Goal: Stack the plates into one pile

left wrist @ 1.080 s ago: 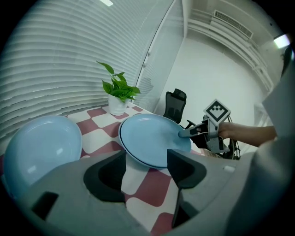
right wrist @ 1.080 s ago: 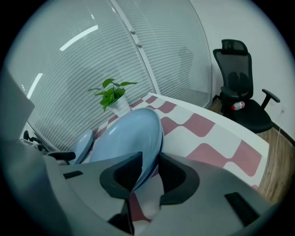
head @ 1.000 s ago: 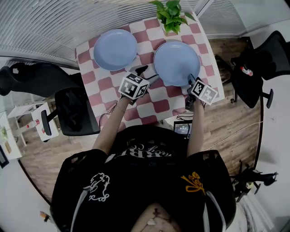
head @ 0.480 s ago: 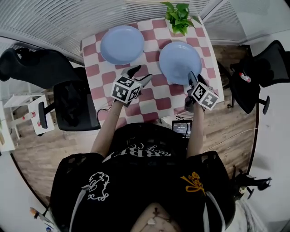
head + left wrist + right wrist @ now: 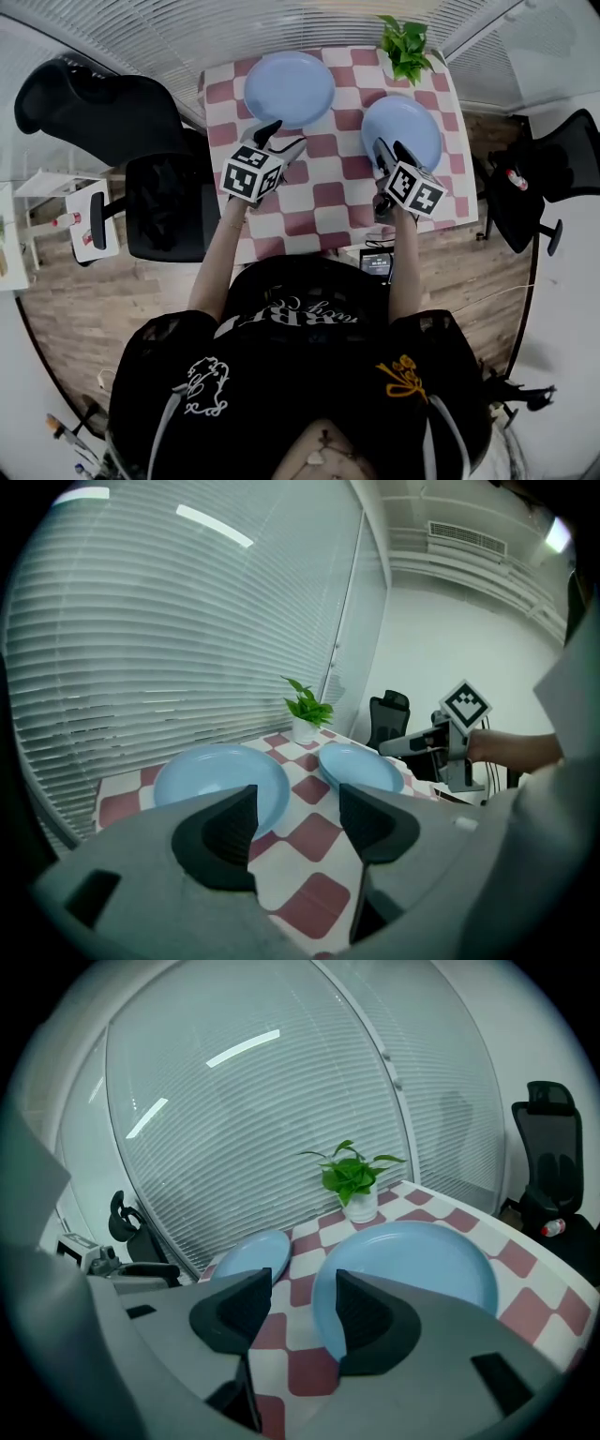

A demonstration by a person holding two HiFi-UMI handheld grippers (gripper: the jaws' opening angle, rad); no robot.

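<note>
Two blue plates lie well apart on the checked table (image 5: 333, 202), so the pile is not yet begun.

The left plate (image 5: 289, 89) sits at the far left. The left gripper (image 5: 284, 141) hovers at the near side of its rim, jaws apart with nothing between them. If it comes in too high, the jaws could close on air. They could also nudge the shallow rim and push the plate toward the table's far edge.

The right plate (image 5: 401, 131) lies at the right, on the near side of the potted plant (image 5: 405, 47). The right gripper (image 5: 385, 150) is at its near-left rim, jaws wide apart and pressing on nothing. A thin bite on that smooth rim could let the plate tip and slip while carried, or clatter down onto the other plate. A wide swing could catch the plant.

Compared with a second ago, both plates keep their places on the table. The left gripper has drawn closer to the left plate, and the right gripper's jaws stand wider at the same rim.
</note>
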